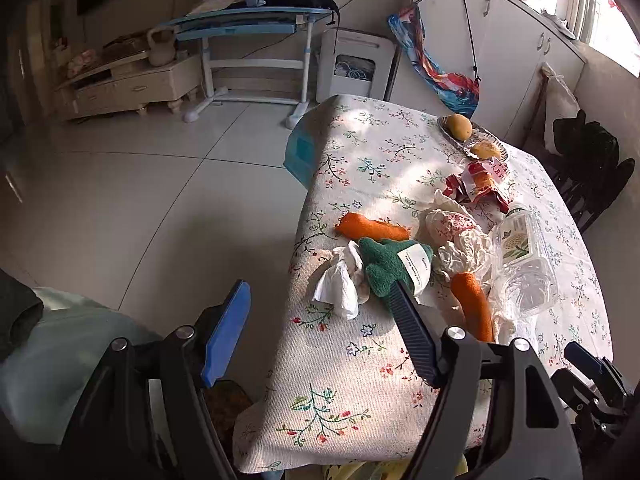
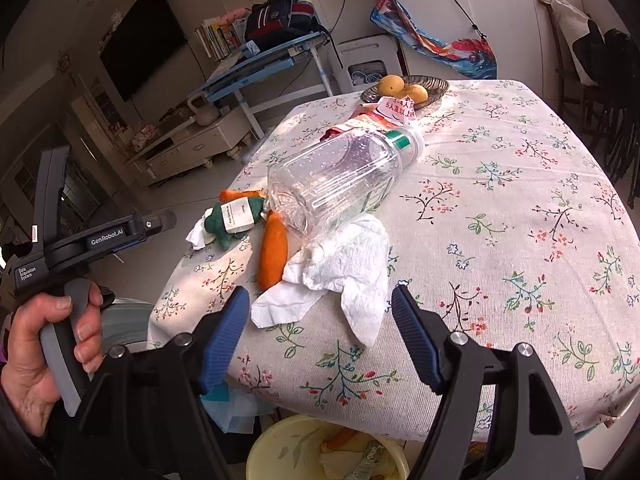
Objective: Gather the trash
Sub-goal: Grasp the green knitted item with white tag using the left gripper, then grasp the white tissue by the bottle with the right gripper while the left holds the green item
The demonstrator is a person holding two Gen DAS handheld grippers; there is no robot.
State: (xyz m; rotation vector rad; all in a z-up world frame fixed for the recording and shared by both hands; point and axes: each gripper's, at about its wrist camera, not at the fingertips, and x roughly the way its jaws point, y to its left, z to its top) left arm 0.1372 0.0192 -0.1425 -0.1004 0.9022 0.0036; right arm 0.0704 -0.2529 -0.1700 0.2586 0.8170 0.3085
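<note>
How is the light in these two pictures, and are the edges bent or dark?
Left wrist view: sunlight falls in patches on the tablecloth, the window is washed out white, and the floor lines curve. Right wrist view: sun makes the plastic bottle shine, the cabinet edges bow, and the corners are black.

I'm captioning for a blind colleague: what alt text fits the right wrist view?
Open right gripper hovers at the edge of a floral-clothed table, just short of a crumpled white tissue and an empty clear plastic bottle lying on its side; a yellow bin sits below.
</note>
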